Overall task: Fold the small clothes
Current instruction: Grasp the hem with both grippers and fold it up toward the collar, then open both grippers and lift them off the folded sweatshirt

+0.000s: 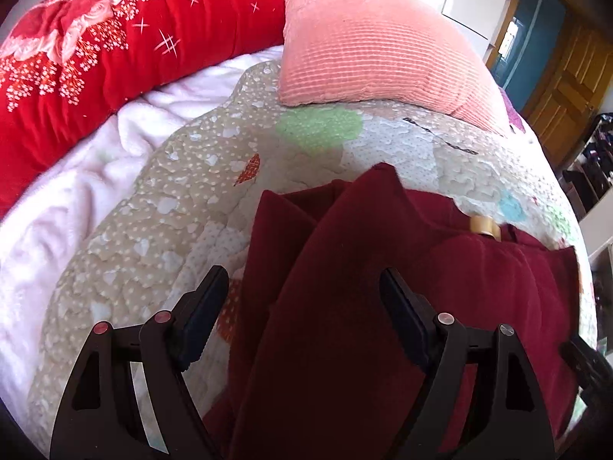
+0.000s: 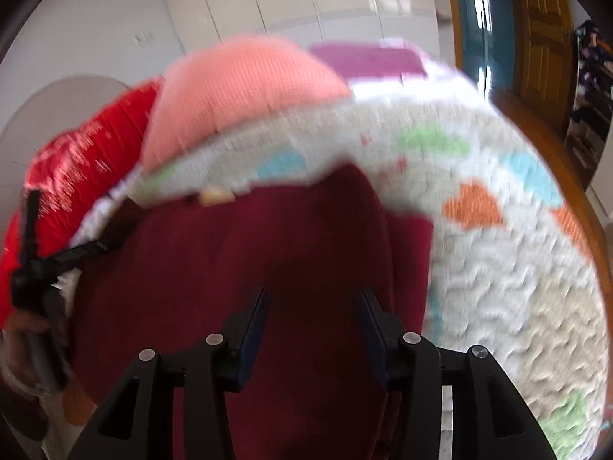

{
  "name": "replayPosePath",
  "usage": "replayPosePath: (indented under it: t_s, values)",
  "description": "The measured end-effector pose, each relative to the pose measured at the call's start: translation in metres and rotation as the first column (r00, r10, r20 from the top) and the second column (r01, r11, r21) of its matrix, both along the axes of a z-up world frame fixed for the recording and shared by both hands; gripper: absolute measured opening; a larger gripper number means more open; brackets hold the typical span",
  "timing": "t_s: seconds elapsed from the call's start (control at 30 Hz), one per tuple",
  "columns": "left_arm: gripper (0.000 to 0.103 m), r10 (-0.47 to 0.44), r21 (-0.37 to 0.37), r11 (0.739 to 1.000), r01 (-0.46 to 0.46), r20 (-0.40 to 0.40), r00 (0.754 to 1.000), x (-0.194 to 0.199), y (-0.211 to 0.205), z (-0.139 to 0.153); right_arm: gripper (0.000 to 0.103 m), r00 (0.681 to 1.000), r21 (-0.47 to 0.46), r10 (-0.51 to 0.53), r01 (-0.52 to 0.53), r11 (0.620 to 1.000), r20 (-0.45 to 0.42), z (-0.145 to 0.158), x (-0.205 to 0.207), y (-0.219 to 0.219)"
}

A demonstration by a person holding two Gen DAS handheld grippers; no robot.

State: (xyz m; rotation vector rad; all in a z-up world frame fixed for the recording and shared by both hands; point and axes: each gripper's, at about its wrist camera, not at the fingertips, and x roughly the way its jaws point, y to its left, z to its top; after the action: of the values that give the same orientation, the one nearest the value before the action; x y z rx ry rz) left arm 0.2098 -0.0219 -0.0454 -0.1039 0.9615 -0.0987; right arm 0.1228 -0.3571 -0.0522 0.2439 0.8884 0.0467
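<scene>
Left gripper (image 1: 302,287) angled down over dark red garment (image 1: 345,306) on quilt (image 1: 153,230), fingers wide apart. Right gripper (image 2: 312,306) likewise tilted down, fingers partly apart, nothing clamped.

The whole right wrist view is smeared by motion blur, so the pattern of the quilt (image 2: 498,268) is softened to coloured patches there. The lower part of the dark red garment (image 1: 345,326) is cut off by the bottom edge in both views, and its full outline cannot be made out. A small tan object (image 1: 484,225) at the garment's far edge is too small to be identified. Whether the fingers (image 2: 253,329) of the right gripper (image 2: 312,327) press on the cloth cannot be told. The red floral blanket (image 1: 115,57) is cropped at the left edge. The shelves (image 1: 590,168) at the right rim are too dark and distorted to be read.
</scene>
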Motion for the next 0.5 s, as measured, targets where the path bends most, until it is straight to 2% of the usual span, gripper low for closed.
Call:
replayPosePath:
  t_s: [0.1,0.2,0.27,0.5]
  values:
    - [0.081,-0.022,-0.008,1.0,0.022,0.032,0.999,-0.021,0.004,0.012,0.046,1.0,-0.029,0.001,-0.001,1.0,0.001,0.006,-0.002,0.006]
    - [0.081,-0.032,-0.004,0.999,0.032,0.041,0.999,-0.039,0.009,0.018,0.046,0.999,0.032,0.025,-0.026,0.999,0.037,0.023,-0.011,0.013]
    - [0.081,-0.036,-0.007,0.999,0.036,0.042,0.998,-0.048,0.012,0.02,0.047,0.998,0.01,0.031,-0.031,0.999,0.047,0.029,-0.019,0.02]
    - [0.081,-0.047,-0.018,0.999,0.048,0.038,0.998,-0.076,0.017,0.019,0.047,0.999,0.02,0.023,-0.024,1.0,0.048,0.022,-0.055,0.028]
